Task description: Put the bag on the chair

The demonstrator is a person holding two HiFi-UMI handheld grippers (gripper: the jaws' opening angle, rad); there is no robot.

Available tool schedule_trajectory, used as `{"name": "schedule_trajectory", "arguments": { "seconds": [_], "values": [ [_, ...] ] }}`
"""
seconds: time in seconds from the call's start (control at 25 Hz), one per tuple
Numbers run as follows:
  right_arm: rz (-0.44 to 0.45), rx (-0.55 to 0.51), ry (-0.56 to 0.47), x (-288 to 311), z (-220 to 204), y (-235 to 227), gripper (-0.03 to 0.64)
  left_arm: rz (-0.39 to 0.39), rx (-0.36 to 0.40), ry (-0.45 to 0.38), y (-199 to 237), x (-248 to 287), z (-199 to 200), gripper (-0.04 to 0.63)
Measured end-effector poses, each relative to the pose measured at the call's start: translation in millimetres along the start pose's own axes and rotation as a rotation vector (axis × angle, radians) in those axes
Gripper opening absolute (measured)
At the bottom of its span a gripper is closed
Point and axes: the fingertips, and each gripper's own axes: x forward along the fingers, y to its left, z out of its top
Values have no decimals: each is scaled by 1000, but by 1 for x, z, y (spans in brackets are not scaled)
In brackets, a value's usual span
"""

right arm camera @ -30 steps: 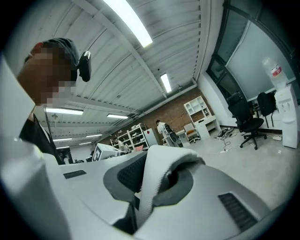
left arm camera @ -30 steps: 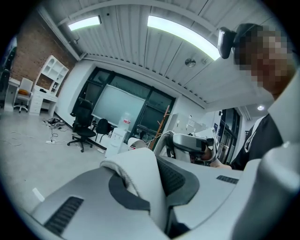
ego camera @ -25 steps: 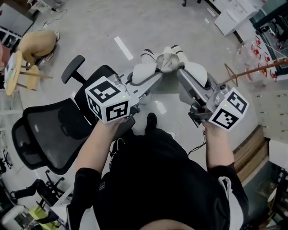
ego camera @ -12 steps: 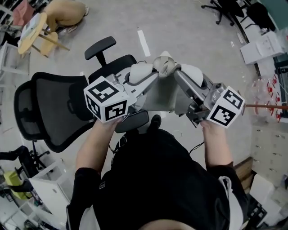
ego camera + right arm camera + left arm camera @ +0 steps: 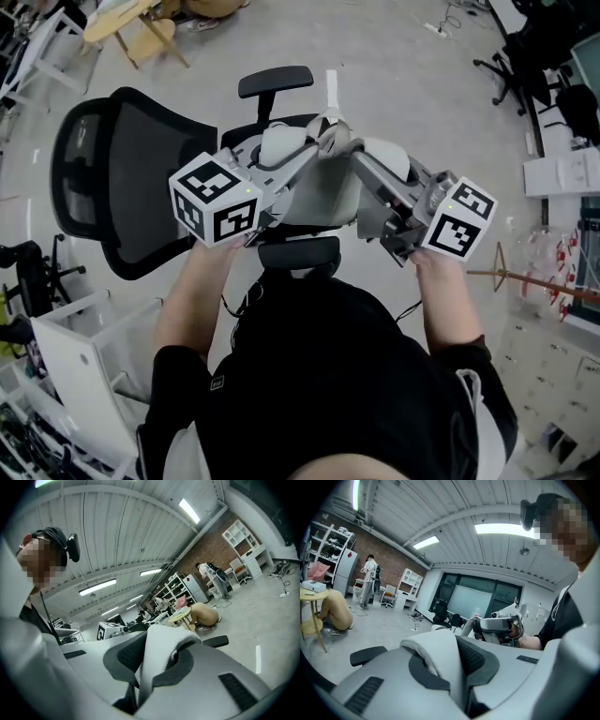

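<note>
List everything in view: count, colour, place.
bag: one, white, over the chair seat, between the armrests
chair: one, black mesh, under the bag
table: one, pale wood, round, far floor
crouching person: one, tan clothes, by the table
standing person: one, white top, far wall
shelf: one, white, lower left of the head view
left gripper: one, grey, shut on a bag strap
right gripper: one, grey, shut on a bag strap

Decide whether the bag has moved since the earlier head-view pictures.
Yes. The bag was right of the office chair, clear of it; now it is over its seat, between the armrests.
</note>
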Motion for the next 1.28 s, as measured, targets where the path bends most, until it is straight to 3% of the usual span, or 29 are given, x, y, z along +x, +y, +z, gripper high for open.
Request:
{"name": "schedule_trajectory", "arguments": {
  "seconds": [0.24, 0.48, 0.76, 1.04, 1.28],
  "values": [
    [-38, 24, -5, 45, -13, 5, 48, -15, 10, 1, 42, -24, -1, 43],
    [-138, 75, -25, 45, -23, -18, 48, -88, -43, 30, 58, -3, -12, 43],
    [-259, 38, -40, 60, -4, -53, 48, -202, -92, 65, 88, 22, -11, 41],
    [-352, 35, -138, 42, 30, -79, 48, -312, -28, 93, 86, 56, 11, 41],
    [-351, 9, -137, 38, 28, -69, 48, -311, -10, 89, 82, 53, 17, 41]
  ]
}}
